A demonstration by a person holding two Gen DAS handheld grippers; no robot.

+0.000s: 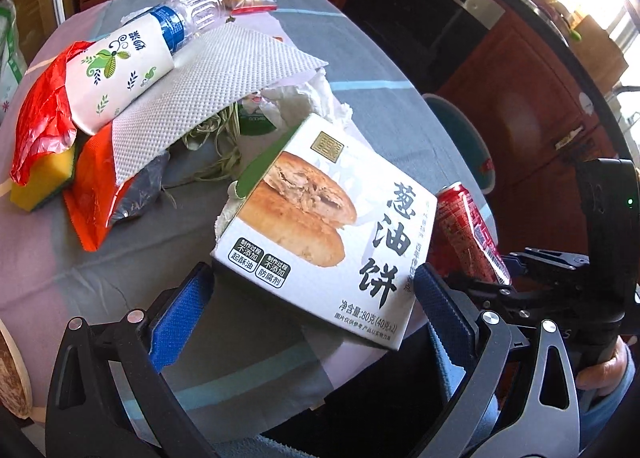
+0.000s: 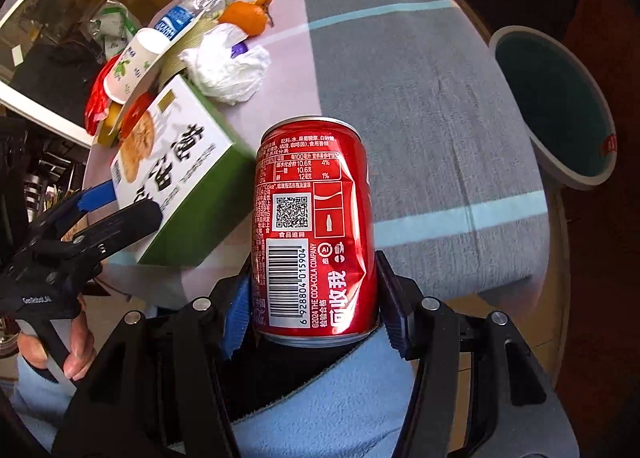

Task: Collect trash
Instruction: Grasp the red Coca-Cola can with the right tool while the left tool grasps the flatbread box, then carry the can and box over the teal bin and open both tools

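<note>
My left gripper (image 1: 314, 278) is shut on a white pastry box (image 1: 320, 218), its blue pads pressing the two near sides while the box tilts over the table's near edge. In the right wrist view the same box (image 2: 180, 162) shows at the left, with the left gripper's fingers (image 2: 96, 194) on it. My right gripper (image 2: 314, 306) is shut on a dented red cola can (image 2: 316, 218), held upright just right of the box. That can (image 1: 464, 234) also appears in the left wrist view. A teal bin with a pale rim (image 2: 576, 178) stands beyond the table's right edge.
On the grey and lilac cloth (image 2: 420, 78) lies a heap: paper cup (image 1: 120, 74), water bottle (image 1: 188, 14), paper towel (image 1: 216, 78), red bag (image 1: 40, 114), sponge (image 1: 40, 186), orange wrapper (image 1: 96, 194), crumpled tissue (image 2: 228, 66), orange peel (image 2: 248, 14). Wooden cabinets stand behind.
</note>
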